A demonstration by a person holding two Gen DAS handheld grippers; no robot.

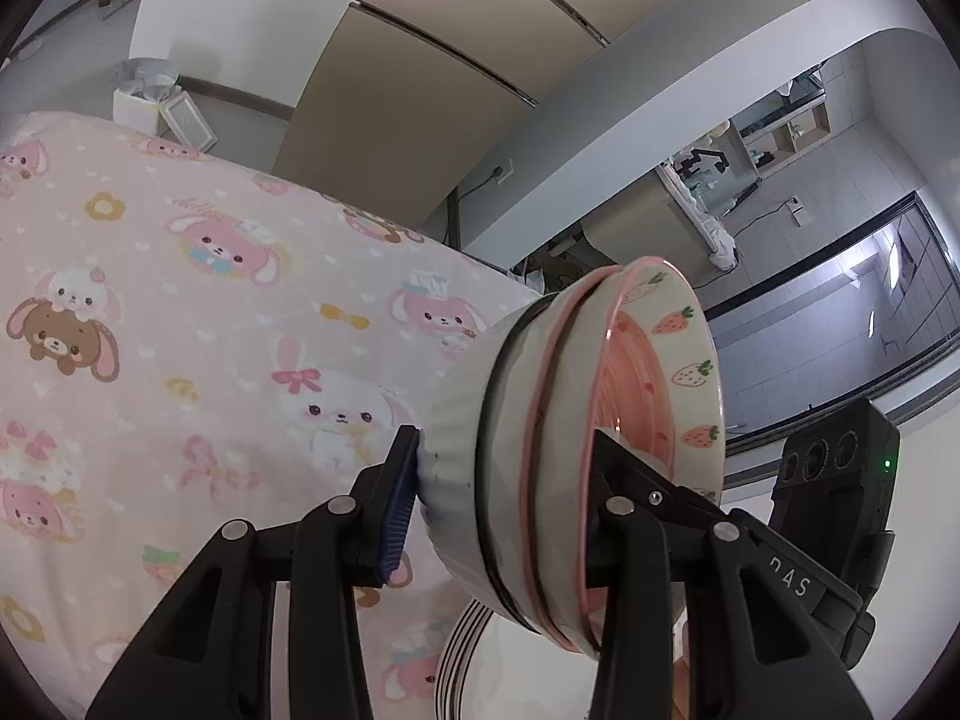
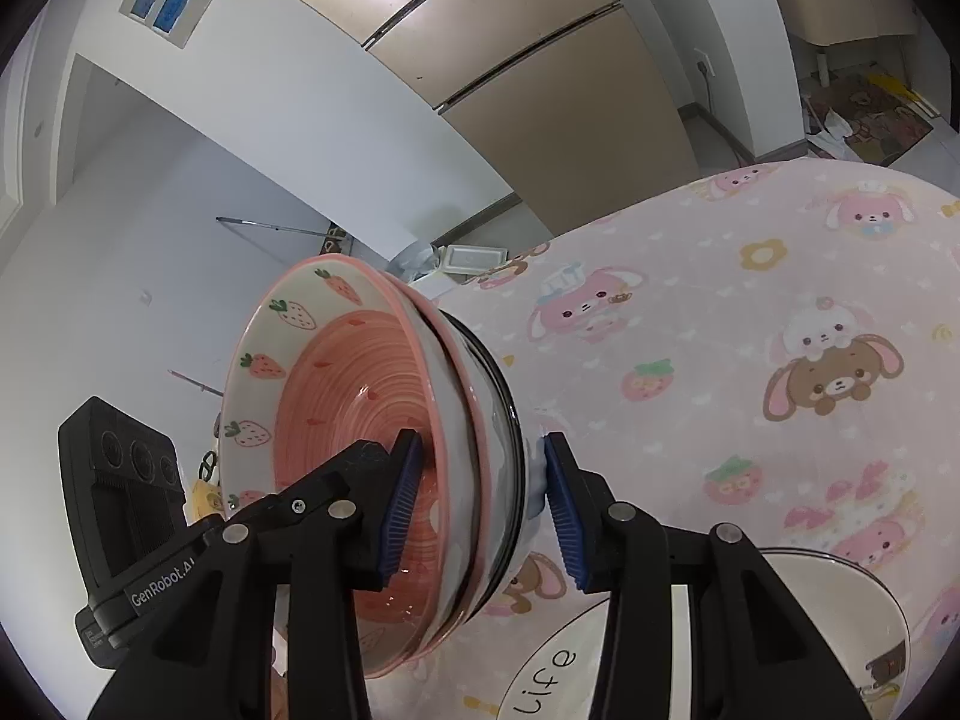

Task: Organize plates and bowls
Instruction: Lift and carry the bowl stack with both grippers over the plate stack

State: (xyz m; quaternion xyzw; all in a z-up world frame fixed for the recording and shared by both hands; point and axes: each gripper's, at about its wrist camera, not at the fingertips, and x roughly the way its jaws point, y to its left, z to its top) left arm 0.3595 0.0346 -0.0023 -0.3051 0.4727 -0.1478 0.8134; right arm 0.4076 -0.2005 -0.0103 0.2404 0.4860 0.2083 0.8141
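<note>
A nested stack of bowls hangs in the air over the table, held from two sides. Its inner bowl is the pink strawberry bowl [image 1: 690,360] [image 2: 336,372]; under it sit a black-rimmed bowl [image 1: 504,408] and a white ribbed bowl [image 1: 450,450]. My left gripper [image 1: 504,480] is shut on the stack's wall, with one pad on the ribbed outside and one finger inside the pink bowl. My right gripper [image 2: 483,504] grips the opposite wall the same way. Each view shows the other gripper's black body [image 1: 840,480] [image 2: 120,480] across the stack.
A pink bunny-print tablecloth [image 1: 210,330] [image 2: 750,330] covers the table. Below the stack lie a pile of plates [image 1: 465,654], a plate lettered "Life" [image 2: 552,660] and a white bowl [image 2: 840,594]. A beige fridge [image 2: 540,60] and a bin [image 1: 144,102] stand behind the table.
</note>
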